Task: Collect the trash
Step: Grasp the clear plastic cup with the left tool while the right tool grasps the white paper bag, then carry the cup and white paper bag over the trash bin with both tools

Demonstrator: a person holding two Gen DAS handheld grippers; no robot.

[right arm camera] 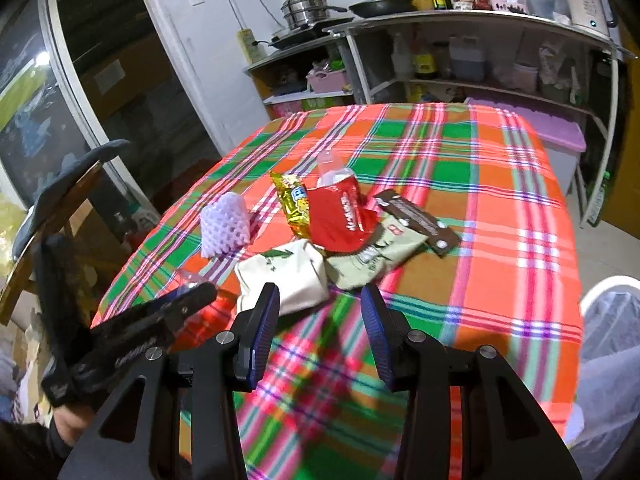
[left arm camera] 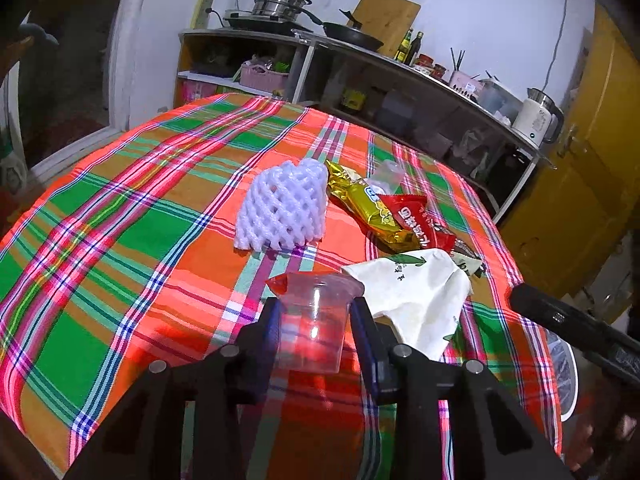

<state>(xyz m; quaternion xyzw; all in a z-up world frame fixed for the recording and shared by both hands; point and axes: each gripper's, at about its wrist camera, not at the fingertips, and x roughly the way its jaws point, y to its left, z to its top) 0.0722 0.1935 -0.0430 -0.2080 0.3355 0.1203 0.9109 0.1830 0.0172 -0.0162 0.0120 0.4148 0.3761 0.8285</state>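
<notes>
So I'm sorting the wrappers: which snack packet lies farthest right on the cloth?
The dark brown packet. It lies right of the red packet and the gold packet, partly over the pale green one.

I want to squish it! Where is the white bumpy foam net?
In the left wrist view the white foam net lies mid-table on the plaid cloth, just left of the gold wrapper and beyond the clear plastic cup.

Left gripper point(left arm camera: 316, 320) fingers half-closed (angled downward), right gripper point(right arm camera: 320, 320) fingers apart, empty
</notes>
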